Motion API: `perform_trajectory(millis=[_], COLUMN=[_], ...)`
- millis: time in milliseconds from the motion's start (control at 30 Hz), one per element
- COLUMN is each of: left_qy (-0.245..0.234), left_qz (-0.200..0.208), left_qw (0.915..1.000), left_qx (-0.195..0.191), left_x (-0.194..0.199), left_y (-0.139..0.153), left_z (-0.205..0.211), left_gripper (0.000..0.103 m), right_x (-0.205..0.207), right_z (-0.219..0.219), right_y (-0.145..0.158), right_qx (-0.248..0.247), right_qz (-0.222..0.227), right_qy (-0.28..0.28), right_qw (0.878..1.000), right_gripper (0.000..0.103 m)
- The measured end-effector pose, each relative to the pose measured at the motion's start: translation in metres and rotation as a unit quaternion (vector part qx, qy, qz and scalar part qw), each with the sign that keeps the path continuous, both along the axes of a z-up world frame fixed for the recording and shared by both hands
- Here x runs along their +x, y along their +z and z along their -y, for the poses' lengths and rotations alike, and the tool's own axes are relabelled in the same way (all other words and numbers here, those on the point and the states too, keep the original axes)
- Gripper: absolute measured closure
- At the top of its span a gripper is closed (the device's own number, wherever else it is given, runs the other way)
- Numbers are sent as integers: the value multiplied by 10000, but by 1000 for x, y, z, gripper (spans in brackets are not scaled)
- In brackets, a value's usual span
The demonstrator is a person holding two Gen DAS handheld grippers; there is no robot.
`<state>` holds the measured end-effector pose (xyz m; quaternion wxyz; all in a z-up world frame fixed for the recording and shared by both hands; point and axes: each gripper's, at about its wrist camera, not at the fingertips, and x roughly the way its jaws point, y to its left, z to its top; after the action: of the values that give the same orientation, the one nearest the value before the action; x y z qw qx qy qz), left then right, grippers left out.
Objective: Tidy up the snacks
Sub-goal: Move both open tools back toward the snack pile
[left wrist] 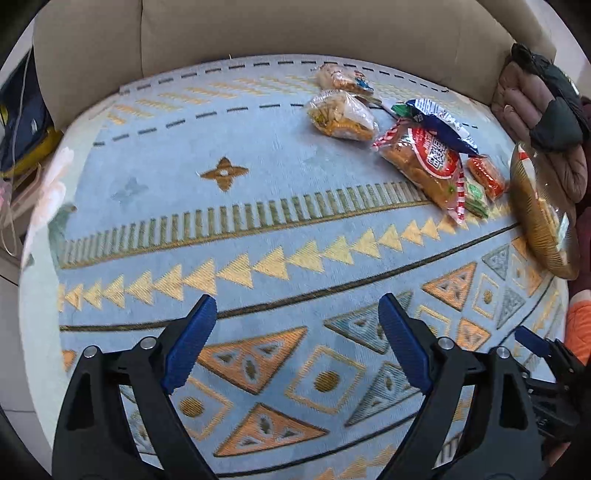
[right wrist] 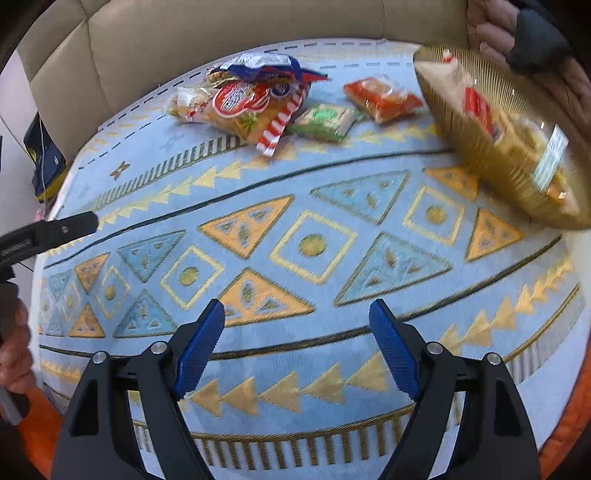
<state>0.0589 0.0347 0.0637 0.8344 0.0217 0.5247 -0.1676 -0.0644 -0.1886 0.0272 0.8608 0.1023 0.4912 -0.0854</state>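
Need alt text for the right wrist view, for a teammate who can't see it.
The right gripper, jaws open and empty, hovers over a blue patterned rug. Snack packets lie at the far edge by a beige sofa: a red-labelled bread bag, a green packet, an orange packet, and a large gold-striped bag.

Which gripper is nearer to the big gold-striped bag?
Right. The right gripper has the gold-striped bag ahead to its right; the left gripper sits farther to the left.

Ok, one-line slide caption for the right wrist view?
Open right gripper hovers over patterned mat; snack packets clustered beyond.
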Motion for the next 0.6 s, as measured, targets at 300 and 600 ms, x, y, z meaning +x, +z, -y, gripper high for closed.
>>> perform_trajectory(millis=[300, 600], left_qy=[-416, -856], left_qz=[327, 393], left_qw=[9977, 9956], left_qx=[-413, -21], left_x=[47, 134], left_y=[66, 48], left_z=[22, 59], left_gripper=[9, 9], right_x=[29, 117], right_z=[38, 34], right_y=[28, 28], right_qx=[-459, -1548], right_qz=[87, -370], right_qy=[0, 1138], right_qw=[9989, 9807], right_gripper=[25, 33])
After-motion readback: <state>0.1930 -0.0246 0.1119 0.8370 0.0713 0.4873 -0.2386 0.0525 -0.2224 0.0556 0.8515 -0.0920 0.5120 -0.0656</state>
